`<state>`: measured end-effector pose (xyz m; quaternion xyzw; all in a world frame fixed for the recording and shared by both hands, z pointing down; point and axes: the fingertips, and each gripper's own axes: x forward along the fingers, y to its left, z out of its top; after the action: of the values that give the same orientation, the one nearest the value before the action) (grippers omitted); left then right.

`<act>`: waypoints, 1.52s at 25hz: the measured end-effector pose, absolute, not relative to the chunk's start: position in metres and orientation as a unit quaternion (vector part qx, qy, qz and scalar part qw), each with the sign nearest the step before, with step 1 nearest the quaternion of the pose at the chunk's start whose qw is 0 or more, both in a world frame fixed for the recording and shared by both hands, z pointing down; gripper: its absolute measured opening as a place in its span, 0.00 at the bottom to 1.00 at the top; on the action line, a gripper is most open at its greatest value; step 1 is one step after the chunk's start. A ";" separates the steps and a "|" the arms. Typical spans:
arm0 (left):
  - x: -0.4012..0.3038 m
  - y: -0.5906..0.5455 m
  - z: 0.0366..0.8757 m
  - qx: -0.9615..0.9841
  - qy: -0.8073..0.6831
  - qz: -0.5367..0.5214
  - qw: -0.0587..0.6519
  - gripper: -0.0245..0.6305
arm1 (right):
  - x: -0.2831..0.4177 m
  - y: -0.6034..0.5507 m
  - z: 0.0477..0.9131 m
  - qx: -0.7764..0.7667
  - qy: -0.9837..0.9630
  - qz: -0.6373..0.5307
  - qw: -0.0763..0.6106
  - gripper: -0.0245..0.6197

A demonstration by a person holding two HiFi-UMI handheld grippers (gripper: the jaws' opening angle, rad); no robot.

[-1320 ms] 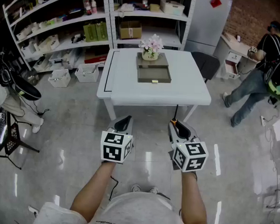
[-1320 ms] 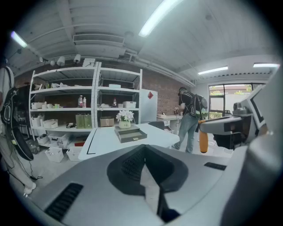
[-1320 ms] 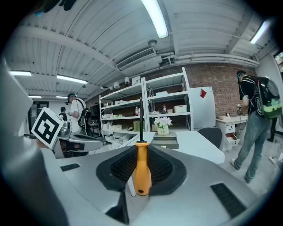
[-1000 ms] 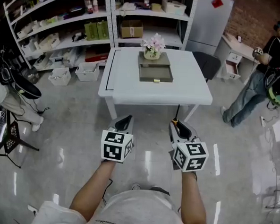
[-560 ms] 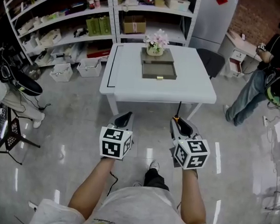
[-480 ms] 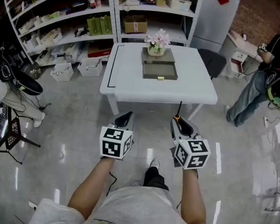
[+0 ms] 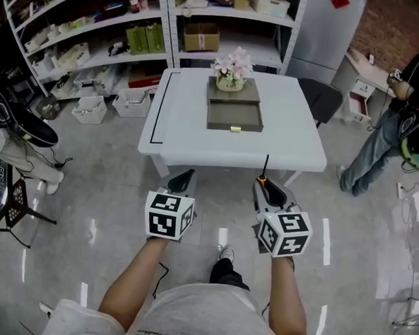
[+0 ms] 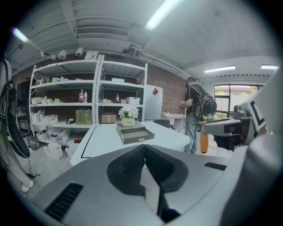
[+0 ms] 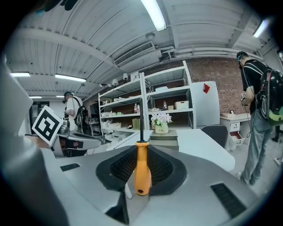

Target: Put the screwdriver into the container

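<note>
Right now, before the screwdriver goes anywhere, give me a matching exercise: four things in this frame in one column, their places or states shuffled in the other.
Things:
1. screwdriver
2. left tongs
3. grey drawer box
4. flower pot

Places or states:
A. stands on top of the grey drawer box
B. on the white table, drawer pulled open
C. shut, with nothing between them
D. clamped by its orange handle in the right tongs

Pairs: 1-D, 2-C, 3-B, 4-A
</note>
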<state>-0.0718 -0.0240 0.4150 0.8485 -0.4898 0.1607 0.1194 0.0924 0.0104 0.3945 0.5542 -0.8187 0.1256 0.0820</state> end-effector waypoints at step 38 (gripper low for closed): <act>-0.032 -0.184 0.434 0.804 -0.551 0.184 0.124 0.04 | 0.143 -0.175 0.421 0.466 -0.869 0.112 0.123 0.15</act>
<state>-0.0318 -0.1843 0.4343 0.8042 -0.5515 0.1839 0.1239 0.1435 -0.1748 0.4211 0.4656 -0.8692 0.1117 0.1234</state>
